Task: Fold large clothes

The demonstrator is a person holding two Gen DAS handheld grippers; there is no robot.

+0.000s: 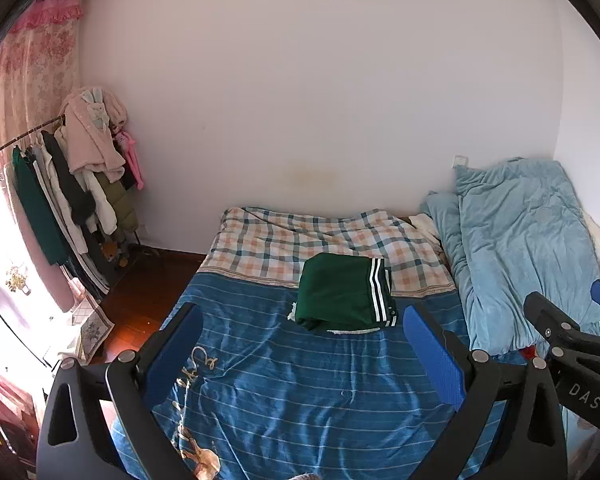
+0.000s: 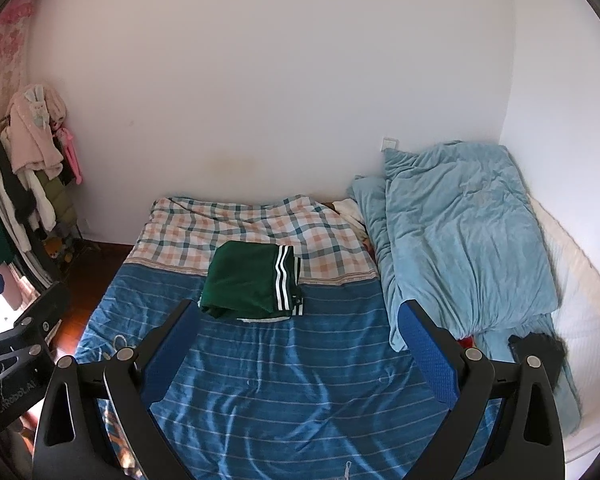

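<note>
Two fisheye views look along gripper fingers over a bed.

Left wrist view: the left gripper (image 1: 302,354) has its blue-padded fingers (image 1: 434,356) spread wide, holding nothing, above a blue striped sheet (image 1: 300,392). A folded green garment (image 1: 344,294) with white stripes on one edge lies flat beyond the fingertips, between them and apart from both, straddling the line where the sheet meets a plaid cover (image 1: 284,236). The right gripper (image 1: 568,316) shows at the right edge. A clothes rack (image 1: 68,184) and pink curtain (image 1: 32,64) fill the left side.

Right wrist view: the right gripper (image 2: 298,350) is likewise spread wide and empty. The garment lies beyond, nearer the left finger. This view shows more of the light blue quilt (image 2: 460,240) and a dark object beside it, too unclear to identify.
</note>
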